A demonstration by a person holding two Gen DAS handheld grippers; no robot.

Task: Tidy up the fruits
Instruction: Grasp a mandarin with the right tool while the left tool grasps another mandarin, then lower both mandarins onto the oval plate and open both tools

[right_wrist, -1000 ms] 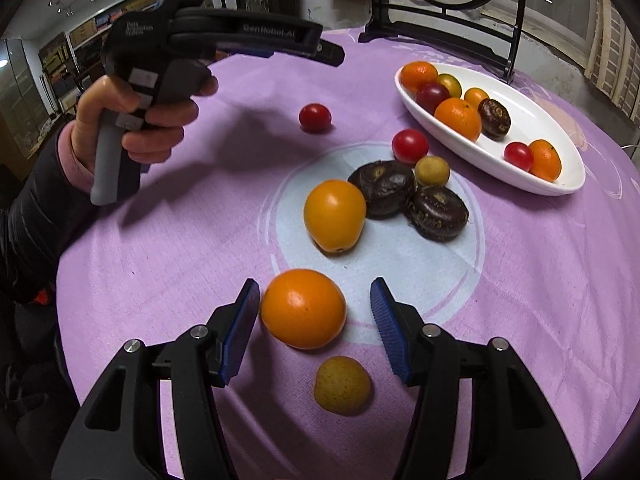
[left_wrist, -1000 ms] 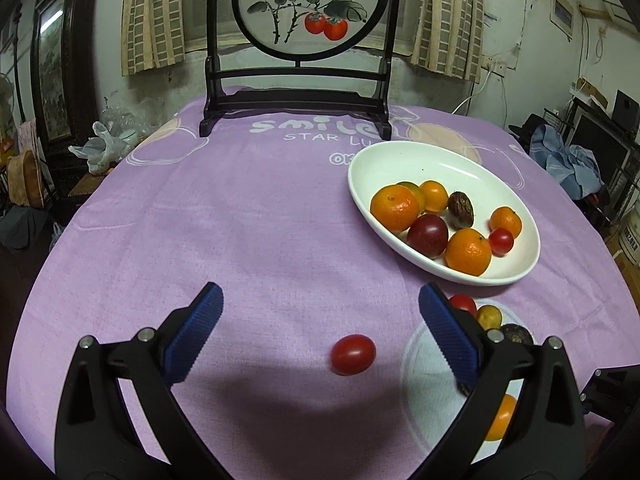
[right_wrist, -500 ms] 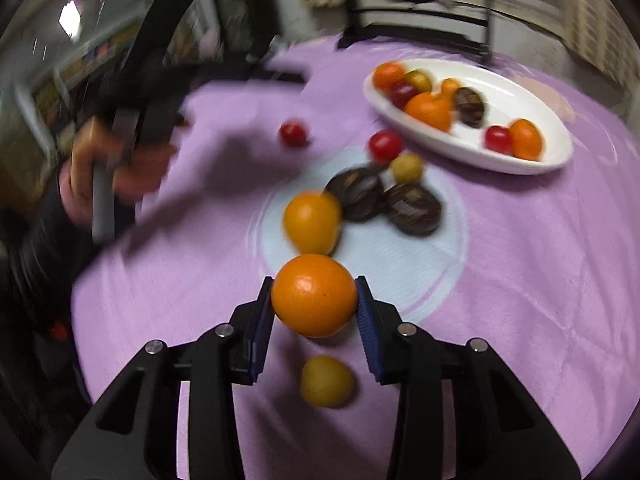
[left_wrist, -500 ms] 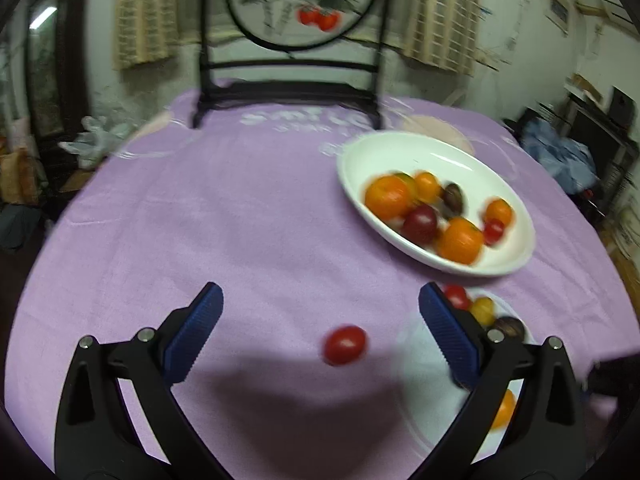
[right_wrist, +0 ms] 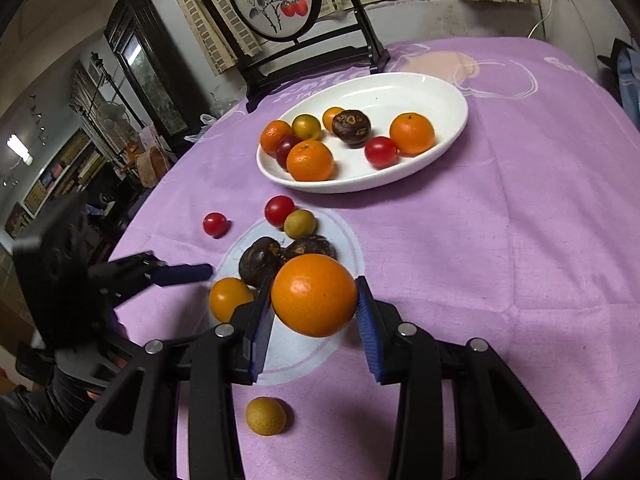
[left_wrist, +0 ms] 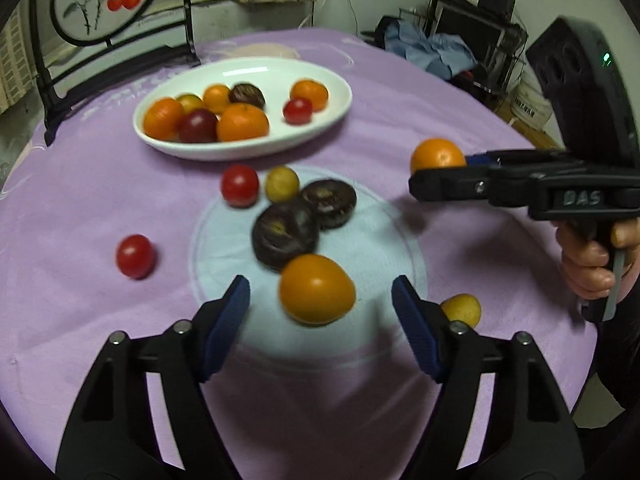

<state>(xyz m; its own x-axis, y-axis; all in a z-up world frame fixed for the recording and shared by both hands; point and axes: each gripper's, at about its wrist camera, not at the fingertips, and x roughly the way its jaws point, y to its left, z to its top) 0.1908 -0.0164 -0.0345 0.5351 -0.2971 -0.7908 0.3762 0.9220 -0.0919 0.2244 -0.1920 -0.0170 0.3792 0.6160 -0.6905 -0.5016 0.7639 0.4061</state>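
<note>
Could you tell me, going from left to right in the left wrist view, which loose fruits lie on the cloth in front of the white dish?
Lone red tomato → second red tomato → small yellow fruit → large orange fruit → yellow fruit at the right finger.

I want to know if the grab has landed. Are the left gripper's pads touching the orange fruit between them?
Apart. The left wrist view shows the left gripper closing around the orange fruit, with cloth visible between each pad and the fruit.

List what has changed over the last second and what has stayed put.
The right gripper closed on the large round orange and lifted it off the purple tablecloth. The left gripper swung from the small red tomato to the smooth orange-yellow fruit, its jaws closing. The white oval dish and other fruits stayed.
</note>
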